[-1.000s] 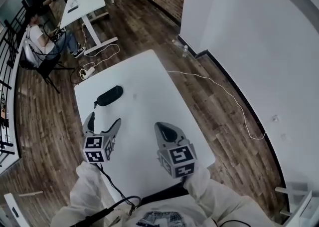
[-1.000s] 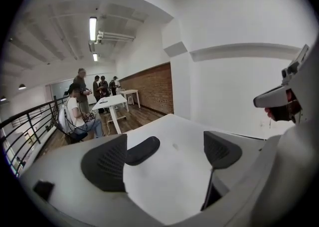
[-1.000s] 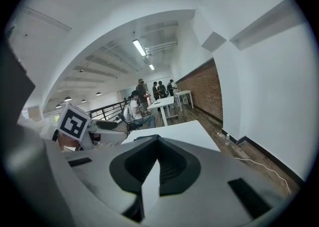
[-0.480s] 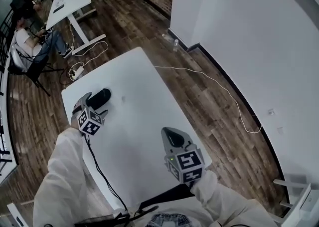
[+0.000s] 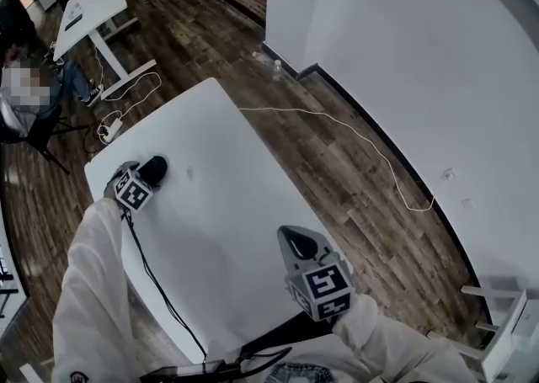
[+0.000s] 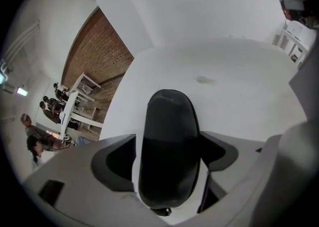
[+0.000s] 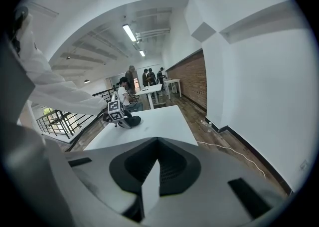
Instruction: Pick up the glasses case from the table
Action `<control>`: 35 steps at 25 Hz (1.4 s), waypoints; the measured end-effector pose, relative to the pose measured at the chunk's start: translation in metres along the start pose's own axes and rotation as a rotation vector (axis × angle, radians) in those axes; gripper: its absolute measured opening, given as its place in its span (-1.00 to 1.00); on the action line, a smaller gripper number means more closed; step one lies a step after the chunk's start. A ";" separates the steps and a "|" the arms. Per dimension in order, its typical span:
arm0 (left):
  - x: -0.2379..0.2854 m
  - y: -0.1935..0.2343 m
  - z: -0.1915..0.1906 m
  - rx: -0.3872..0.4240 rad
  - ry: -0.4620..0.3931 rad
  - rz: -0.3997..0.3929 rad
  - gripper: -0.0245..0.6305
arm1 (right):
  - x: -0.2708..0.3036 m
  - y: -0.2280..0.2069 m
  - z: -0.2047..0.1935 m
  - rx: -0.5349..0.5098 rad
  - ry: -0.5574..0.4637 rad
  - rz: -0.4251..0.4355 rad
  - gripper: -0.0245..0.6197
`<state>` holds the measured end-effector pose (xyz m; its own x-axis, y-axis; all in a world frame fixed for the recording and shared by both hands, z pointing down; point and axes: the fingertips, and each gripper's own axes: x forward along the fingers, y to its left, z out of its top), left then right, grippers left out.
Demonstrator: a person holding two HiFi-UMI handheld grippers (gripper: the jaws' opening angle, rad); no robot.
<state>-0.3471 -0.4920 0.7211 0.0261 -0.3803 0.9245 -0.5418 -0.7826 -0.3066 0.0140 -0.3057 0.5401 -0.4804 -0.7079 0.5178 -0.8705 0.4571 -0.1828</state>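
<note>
The black glasses case (image 5: 156,167) lies on the white table (image 5: 227,204) near its far left corner. My left gripper (image 5: 145,176) points steeply down over it. In the left gripper view the case (image 6: 167,121) lies lengthwise between the two jaws of the left gripper (image 6: 168,140). The jaws are closing, and a thin strip of table still shows beside the left pad. My right gripper (image 5: 295,236) hovers over the near right part of the table, shut and empty. The right gripper view shows its jaws (image 7: 157,141) meeting, with the case (image 7: 132,120) far off.
A black cable (image 5: 156,284) trails from the left gripper along the table's left edge. A white cord (image 5: 354,133) lies on the wooden floor by the white wall. Another white desk (image 5: 84,7) with people around it stands at the back left.
My left gripper has travelled from the near side of the table out to the far left and come down, rolling, so that its jaws now straddle the case. The right gripper has drifted slightly.
</note>
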 end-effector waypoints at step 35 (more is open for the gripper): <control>-0.393 -0.116 0.014 -0.951 -0.684 0.522 0.18 | -0.014 0.096 0.115 -0.060 -0.259 0.218 -0.90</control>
<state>-0.2827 -0.2585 0.3901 -0.0990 -0.9301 0.3538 -0.9949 0.0859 -0.0526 -0.0756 -0.3140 0.4192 -0.6725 -0.6998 0.2407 -0.7401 0.6380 -0.2127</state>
